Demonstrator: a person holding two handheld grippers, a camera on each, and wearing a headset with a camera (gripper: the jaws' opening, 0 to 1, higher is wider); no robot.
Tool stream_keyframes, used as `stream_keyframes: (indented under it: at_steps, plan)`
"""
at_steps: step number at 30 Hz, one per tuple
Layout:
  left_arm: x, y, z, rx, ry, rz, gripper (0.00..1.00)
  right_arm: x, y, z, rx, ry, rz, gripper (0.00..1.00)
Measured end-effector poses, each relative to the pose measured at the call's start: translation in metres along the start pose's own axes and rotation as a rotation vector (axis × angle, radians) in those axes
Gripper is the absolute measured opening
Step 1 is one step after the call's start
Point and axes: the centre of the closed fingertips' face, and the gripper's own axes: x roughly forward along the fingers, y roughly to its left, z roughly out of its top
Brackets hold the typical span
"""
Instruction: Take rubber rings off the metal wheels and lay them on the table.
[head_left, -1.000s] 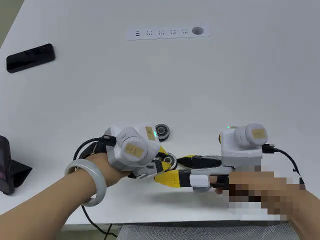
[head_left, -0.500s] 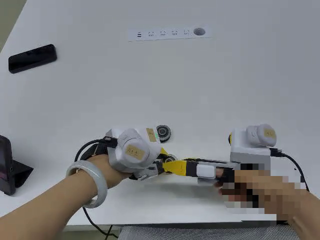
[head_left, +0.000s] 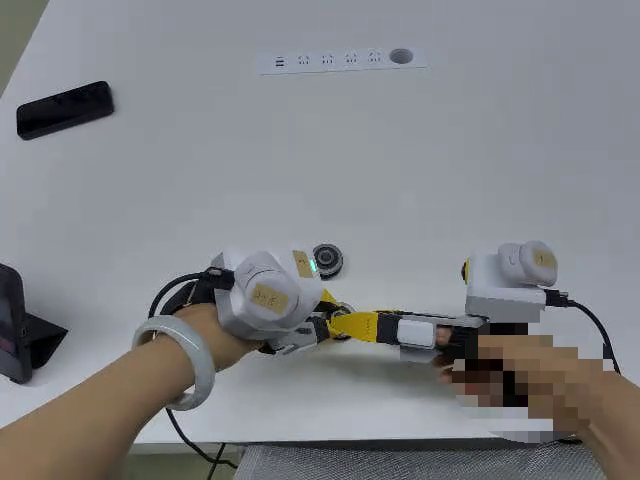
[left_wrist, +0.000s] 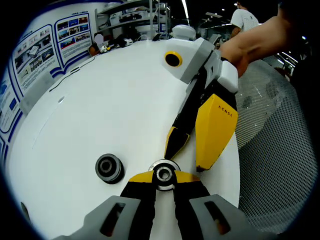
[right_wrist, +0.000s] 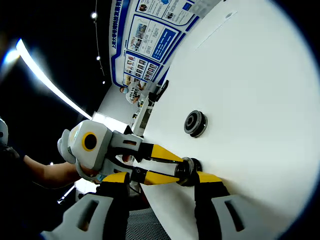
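Left gripper clamping metal wheel to steady it; right gripper parted, straddling it, probably to strip rubber ring.

My left tool and right tool carry yellow tips on black jaws. The desk is plain white. The loose wheel is black; my bracelet is pale milky white.

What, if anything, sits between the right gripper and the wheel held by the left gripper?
Nothing visible: the left gripper is shut on the wheel, and the right gripper is open around it. The other wheel lies apart.
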Motion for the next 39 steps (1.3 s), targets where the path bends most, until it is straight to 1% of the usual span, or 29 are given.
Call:
stream_keyframes:
  at_steps: [5, 8, 10, 11, 13, 14, 15, 18, 21, 23, 26, 34, 37, 39]
  plan:
    - [0.000, 0.000, 0.000, 0.002, 0.000, -0.001, 0.13, 0.000, -0.002, -0.001, -0.005, 0.000, -0.013, 0.47]
    - [0.000, 0.000, 0.000, 0.002, 0.000, -0.001, 0.13, 0.001, -0.007, -0.001, 0.019, -0.001, -0.037, 0.43]
    - [0.000, 0.000, 0.000, 0.002, -0.001, -0.001, 0.13, 0.001, -0.013, 0.000, 0.026, 0.004, -0.060, 0.37]
    - [0.000, 0.000, 0.000, 0.001, -0.001, -0.001, 0.13, 0.001, -0.016, 0.000, 0.038, 0.004, -0.076, 0.33]
    - [0.000, 0.000, 0.000, 0.002, -0.001, 0.000, 0.13, 0.001, -0.020, 0.000, 0.056, 0.004, -0.088, 0.29]
    - [0.000, 0.000, 0.000, 0.002, 0.000, -0.001, 0.13, 0.001, -0.024, 0.000, 0.074, 0.005, -0.106, 0.25]
    - [0.000, 0.000, 0.000, 0.003, 0.001, -0.001, 0.13, 0.001, -0.025, 0.000, 0.069, 0.008, -0.108, 0.23]
    - [0.000, 0.000, 0.000, 0.004, 0.002, -0.001, 0.13, 0.001, -0.029, -0.001, 0.067, 0.013, -0.138, 0.17]
    - [0.000, 0.000, 0.001, 0.004, 0.002, 0.000, 0.13, 0.000, -0.038, 0.000, 0.068, 0.013, -0.163, 0.11]
    - [0.000, 0.000, 0.000, 0.005, 0.002, 0.000, 0.13, -0.001, -0.041, 0.000, 0.068, 0.013, -0.172, 0.08]
    - [0.000, 0.000, 0.001, 0.006, 0.004, -0.001, 0.13, -0.001, -0.044, 0.000, 0.063, 0.014, -0.187, 0.06]
    - [0.001, 0.000, 0.001, 0.010, 0.007, -0.002, 0.13, -0.002, -0.045, 0.000, 0.049, 0.016, -0.196, 0.05]
    - [0.001, 0.000, 0.001, 0.012, 0.008, -0.002, 0.13, -0.004, -0.044, 0.002, 0.050, 0.007, -0.193, 0.02]
    - [0.001, -0.001, 0.001, 0.014, 0.010, -0.003, 0.13, -0.003, -0.043, 0.001, 0.031, 0.013, -0.198, 0.02]
